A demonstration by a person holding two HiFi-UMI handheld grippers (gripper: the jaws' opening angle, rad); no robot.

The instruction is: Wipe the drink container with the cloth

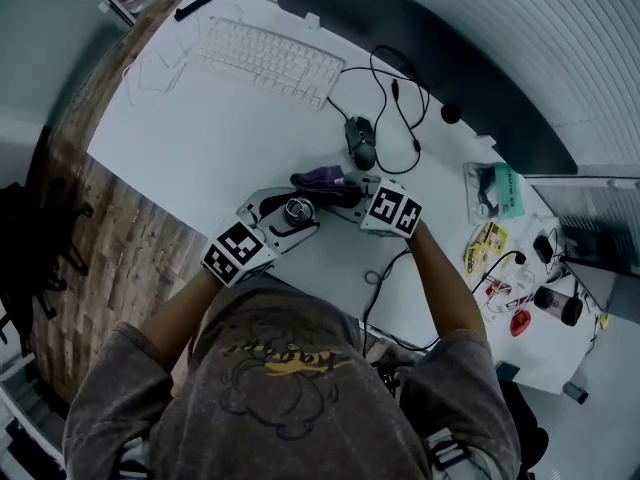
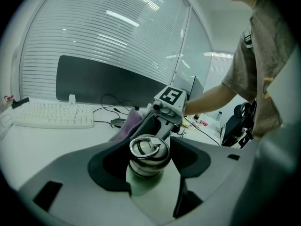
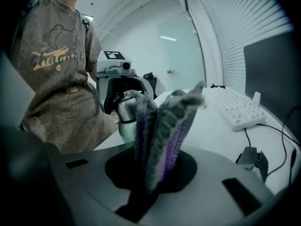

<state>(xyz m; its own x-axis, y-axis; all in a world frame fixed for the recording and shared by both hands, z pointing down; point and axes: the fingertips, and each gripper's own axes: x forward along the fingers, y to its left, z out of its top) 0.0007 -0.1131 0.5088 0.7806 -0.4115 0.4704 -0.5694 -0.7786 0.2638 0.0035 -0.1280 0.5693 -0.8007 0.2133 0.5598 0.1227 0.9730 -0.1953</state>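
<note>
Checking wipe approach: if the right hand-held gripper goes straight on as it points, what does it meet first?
Probably the metal drink container with the ring lid, clamped in the left hand-held gripper. It sits just beyond the purple-grey knitted cloth that the right hand-held gripper holds. Depth is unclear.

drink container: steel, ring-handled lid on top, roughly upright, clasped between the jaws of the left gripper
cloth: purple-grey, ribbed, folded, pinched between the jaws of the right gripper, standing up out of them, just beside the drink container
</note>
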